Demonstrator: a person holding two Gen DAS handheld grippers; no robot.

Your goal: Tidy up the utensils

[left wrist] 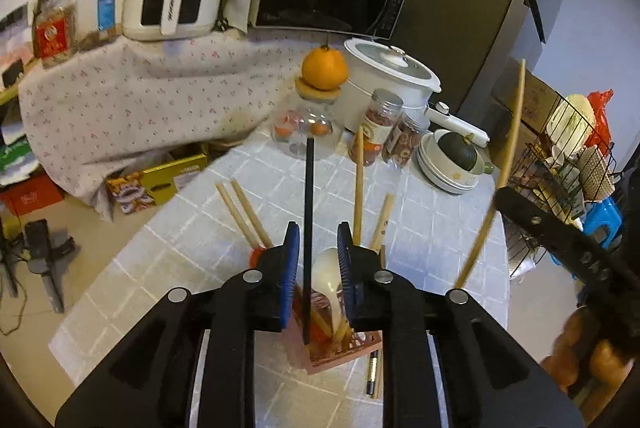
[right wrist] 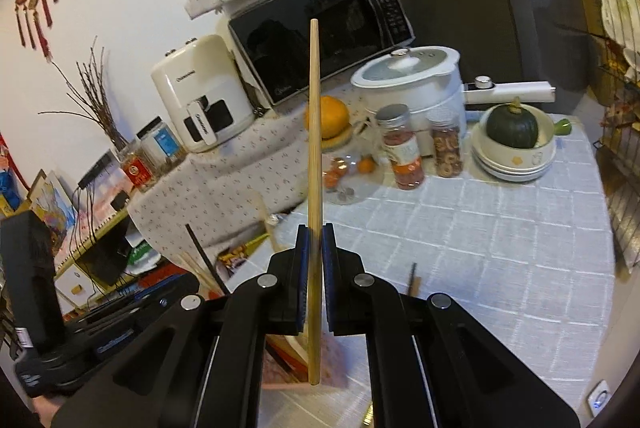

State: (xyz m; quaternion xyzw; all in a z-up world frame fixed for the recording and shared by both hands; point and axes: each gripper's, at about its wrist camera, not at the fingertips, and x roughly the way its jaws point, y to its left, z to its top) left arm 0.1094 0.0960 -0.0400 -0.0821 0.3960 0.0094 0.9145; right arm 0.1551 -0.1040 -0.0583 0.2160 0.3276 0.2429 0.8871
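Observation:
My left gripper (left wrist: 317, 234) is open around a black chopstick (left wrist: 309, 212) that stands upright in the pink utensil holder (left wrist: 340, 352); its pads do not touch it. The holder also has several wooden chopsticks (left wrist: 246, 214) and a white spoon (left wrist: 330, 280). My right gripper (right wrist: 316, 234) is shut on a wooden chopstick (right wrist: 315, 148), held upright above the holder's pink rim (right wrist: 280, 374). That chopstick shows at the right in the left wrist view (left wrist: 506, 164). More chopsticks lie on the table beside the holder (left wrist: 374, 374).
The table has a checked cloth (right wrist: 480, 248). At its far edge stand a glass jar topped by an orange (left wrist: 324, 68), two spice jars (right wrist: 404, 152), a white pot (right wrist: 416, 84) and stacked bowls with a green squash (right wrist: 514, 126). A wire rack (left wrist: 560, 156) stands to the right.

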